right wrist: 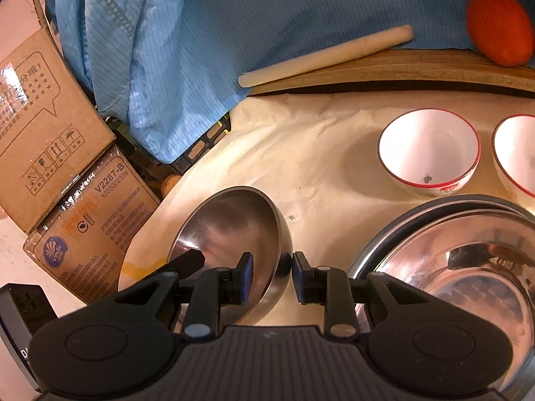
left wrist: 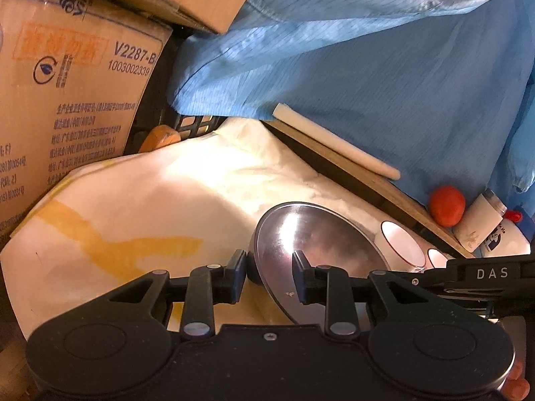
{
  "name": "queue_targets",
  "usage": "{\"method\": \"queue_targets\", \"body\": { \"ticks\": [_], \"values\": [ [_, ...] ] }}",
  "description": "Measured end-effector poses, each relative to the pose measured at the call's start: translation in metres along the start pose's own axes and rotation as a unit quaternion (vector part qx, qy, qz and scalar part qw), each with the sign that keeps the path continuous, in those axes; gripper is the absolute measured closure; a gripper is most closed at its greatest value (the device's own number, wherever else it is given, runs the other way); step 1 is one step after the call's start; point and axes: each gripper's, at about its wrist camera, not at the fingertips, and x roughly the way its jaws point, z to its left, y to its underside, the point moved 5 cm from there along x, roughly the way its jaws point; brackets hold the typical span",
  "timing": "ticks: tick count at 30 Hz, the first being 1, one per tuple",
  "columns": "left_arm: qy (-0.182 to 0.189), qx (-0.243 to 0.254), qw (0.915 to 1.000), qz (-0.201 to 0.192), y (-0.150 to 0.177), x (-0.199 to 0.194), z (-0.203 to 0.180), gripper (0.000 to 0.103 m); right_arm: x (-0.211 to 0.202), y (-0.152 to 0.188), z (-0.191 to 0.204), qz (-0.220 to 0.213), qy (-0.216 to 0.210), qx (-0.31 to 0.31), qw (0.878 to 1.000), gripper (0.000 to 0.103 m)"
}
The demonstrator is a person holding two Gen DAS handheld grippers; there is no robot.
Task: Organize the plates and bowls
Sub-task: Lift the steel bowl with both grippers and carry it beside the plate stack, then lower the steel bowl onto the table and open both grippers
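A small steel bowl (left wrist: 321, 244) (right wrist: 234, 230) sits tilted on the cream cloth. My left gripper (left wrist: 270, 275) straddles its left rim, one finger outside and one inside, with gaps visible. My right gripper (right wrist: 271, 277) straddles its right rim the same way, jaws apart, the pads not clearly pressing. Two white bowls with red rims (right wrist: 429, 152) (right wrist: 516, 153) stand to the right; they also show in the left wrist view (left wrist: 403, 244). A stack of large steel plates or basins (right wrist: 468, 260) lies at the right front.
A wooden board (right wrist: 384, 70) with a white rolling pin (right wrist: 324, 58) and an orange-red fruit (right wrist: 498, 26) lies at the back. Blue fabric (left wrist: 367, 50) hangs behind. Cardboard boxes (left wrist: 67, 100) and a black crate stand at the left. A white bottle (left wrist: 485, 220) lies at the right.
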Motion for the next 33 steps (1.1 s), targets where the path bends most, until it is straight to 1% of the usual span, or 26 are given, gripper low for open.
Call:
{"method": "queue_targets", "body": {
  "ticks": [8,9,11,13,17,19,21,23,25,30,32,33],
  "values": [
    [-0.006,0.003,1.0000,-0.002,0.000,0.005,-0.001,0.072,0.000,0.000,0.000,-0.001,-0.002,-0.006,1.000,0.073],
    [-0.005,0.002,1.0000,-0.002,0.000,0.005,0.000,0.072,0.000,0.000,0.001,-0.001,-0.003,-0.006,1.000,0.072],
    [-0.003,0.000,1.0000,-0.003,0.000,0.004,0.000,0.071,0.000,0.000,0.001,0.000,-0.009,-0.006,1.000,0.067],
    [-0.002,-0.001,1.0000,-0.004,0.001,0.004,-0.001,0.070,0.000,0.000,0.001,0.001,-0.014,-0.004,1.000,0.064],
    [-0.001,-0.003,1.0000,0.002,0.004,0.006,-0.001,0.068,-0.001,0.001,0.001,0.002,-0.019,-0.003,1.000,0.063],
    [-0.003,-0.002,1.0000,0.001,0.005,0.006,-0.001,0.063,-0.002,0.001,-0.001,0.001,-0.020,-0.001,1.000,0.063],
    [-0.004,-0.002,1.0000,-0.002,0.006,0.004,-0.001,0.059,-0.003,0.000,-0.001,0.000,-0.020,0.000,1.000,0.059],
    [-0.008,-0.003,0.9999,-0.006,0.005,0.002,-0.001,0.055,-0.006,-0.001,-0.002,-0.005,-0.022,0.001,1.000,0.053],
    [-0.011,-0.004,0.9998,-0.013,0.003,-0.001,0.000,0.050,-0.011,-0.002,-0.002,-0.011,-0.026,0.002,1.000,0.050],
    [-0.017,-0.007,0.9995,-0.026,-0.002,-0.009,-0.001,0.032,-0.022,-0.005,-0.006,-0.026,-0.039,0.007,0.999,0.036],
    [-0.015,-0.004,0.9995,-0.028,-0.003,-0.012,-0.004,0.030,-0.029,-0.005,-0.008,-0.036,-0.044,0.011,0.998,0.029],
    [-0.015,-0.001,0.9994,-0.031,-0.004,-0.014,-0.006,0.027,-0.033,-0.006,-0.009,-0.042,-0.047,0.012,0.998,0.027]
  ]
}}
